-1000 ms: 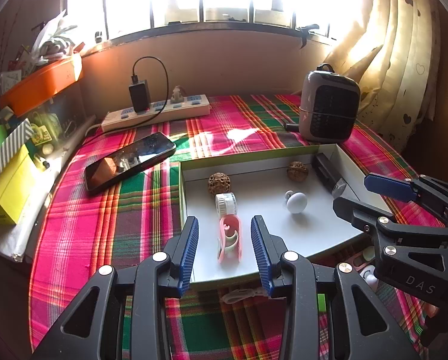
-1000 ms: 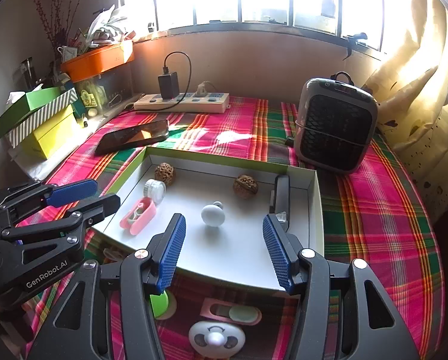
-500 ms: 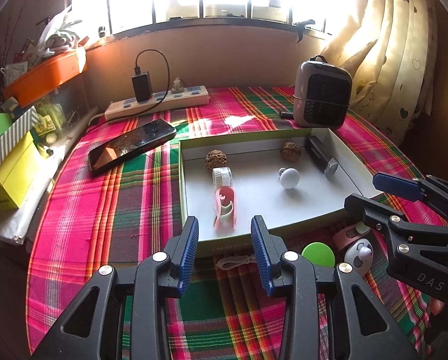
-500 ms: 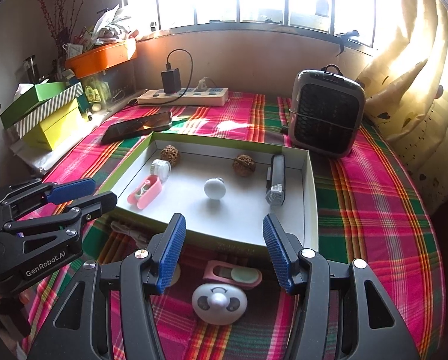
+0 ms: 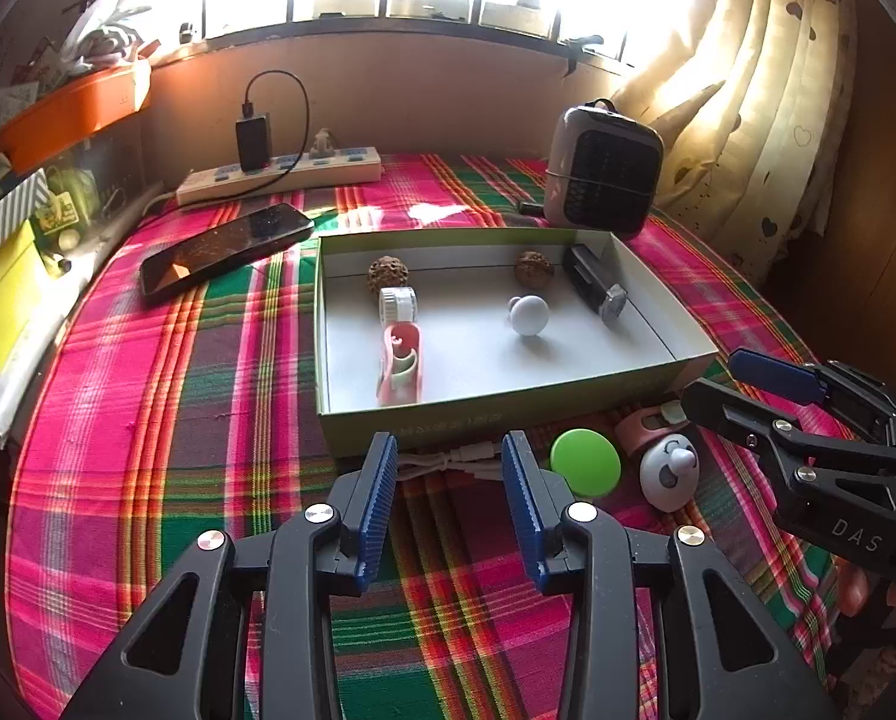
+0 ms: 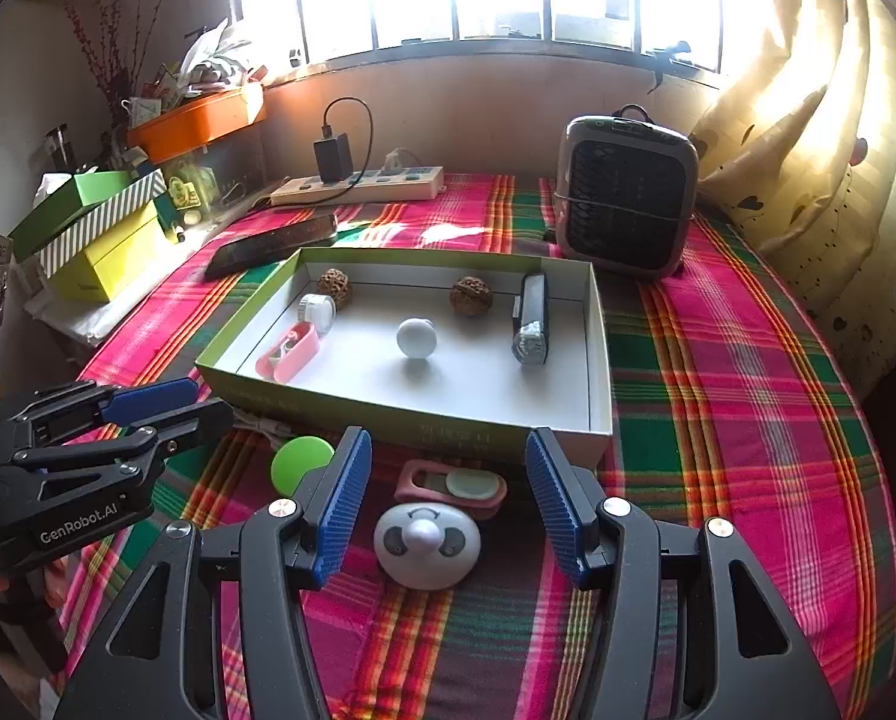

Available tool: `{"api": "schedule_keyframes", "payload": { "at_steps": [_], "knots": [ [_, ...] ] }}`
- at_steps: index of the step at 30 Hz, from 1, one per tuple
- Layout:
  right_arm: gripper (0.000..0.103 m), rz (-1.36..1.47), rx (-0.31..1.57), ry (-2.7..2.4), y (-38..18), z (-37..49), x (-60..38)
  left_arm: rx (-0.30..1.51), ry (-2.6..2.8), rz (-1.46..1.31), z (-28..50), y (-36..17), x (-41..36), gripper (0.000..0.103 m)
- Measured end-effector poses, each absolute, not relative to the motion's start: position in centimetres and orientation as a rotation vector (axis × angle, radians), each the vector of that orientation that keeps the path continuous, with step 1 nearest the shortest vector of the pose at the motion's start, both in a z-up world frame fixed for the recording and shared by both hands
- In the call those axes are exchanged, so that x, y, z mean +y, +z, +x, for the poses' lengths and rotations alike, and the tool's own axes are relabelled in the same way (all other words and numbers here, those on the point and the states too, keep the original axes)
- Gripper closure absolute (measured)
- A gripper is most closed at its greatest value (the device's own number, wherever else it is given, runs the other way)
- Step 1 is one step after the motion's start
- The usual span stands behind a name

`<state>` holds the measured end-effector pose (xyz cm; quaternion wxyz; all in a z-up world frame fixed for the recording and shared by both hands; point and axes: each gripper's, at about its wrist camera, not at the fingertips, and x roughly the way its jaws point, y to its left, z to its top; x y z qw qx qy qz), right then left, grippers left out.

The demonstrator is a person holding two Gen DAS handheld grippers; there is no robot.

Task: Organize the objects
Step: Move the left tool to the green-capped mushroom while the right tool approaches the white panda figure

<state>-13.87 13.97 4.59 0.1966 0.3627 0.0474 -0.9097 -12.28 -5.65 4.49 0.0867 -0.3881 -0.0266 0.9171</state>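
A shallow green-and-white box (image 5: 508, 414) (image 6: 598, 354) sits on the plaid cloth. It holds two walnuts, a white ball (image 6: 416, 337), a pink case (image 5: 399, 363), a small white jar and a dark stapler-like tool (image 6: 531, 318). In front of the box lie a white cable (image 5: 448, 459), a green disc (image 5: 586, 462) (image 6: 300, 463), a pink case (image 6: 454, 487) and a white panda-faced gadget (image 6: 427, 543) (image 5: 669, 471). My left gripper (image 5: 450, 501) stands open over the cloth just short of the cable. My right gripper (image 6: 445, 501) stands open, with the panda gadget and pink case lying between its fingers, untouched.
A black phone (image 5: 226, 249) lies left of the box, a power strip (image 5: 280, 175) with a charger behind it. A small heater (image 6: 625, 198) stands at the back right. Green and yellow boxes (image 6: 100, 234) and an orange tray crowd the left edge; curtains hang on the right.
Both grippers have drawn back from over the box toward the table's near side. The cable, green disc, pink case and panda gadget have come into view before the box. Jaws unchanged.
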Motion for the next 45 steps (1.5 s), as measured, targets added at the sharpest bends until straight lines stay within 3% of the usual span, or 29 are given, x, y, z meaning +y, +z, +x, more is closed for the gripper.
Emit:
{"api": "schedule_keyframes", "payload": {
  "at_steps": [18, 45],
  "knots": [
    [0.043, 1.073, 0.156, -2.521, 2.5, -12.3, 15.4, -0.116, 2.581, -1.183, -12.0, 3.2, -3.6, 0.062],
    [0.042, 1.157, 0.214, -2.422, 0.5, -13.3, 14.2, -0.027, 2.562, -1.233, -14.1, 2.5, -0.9, 0.061]
  ]
}}
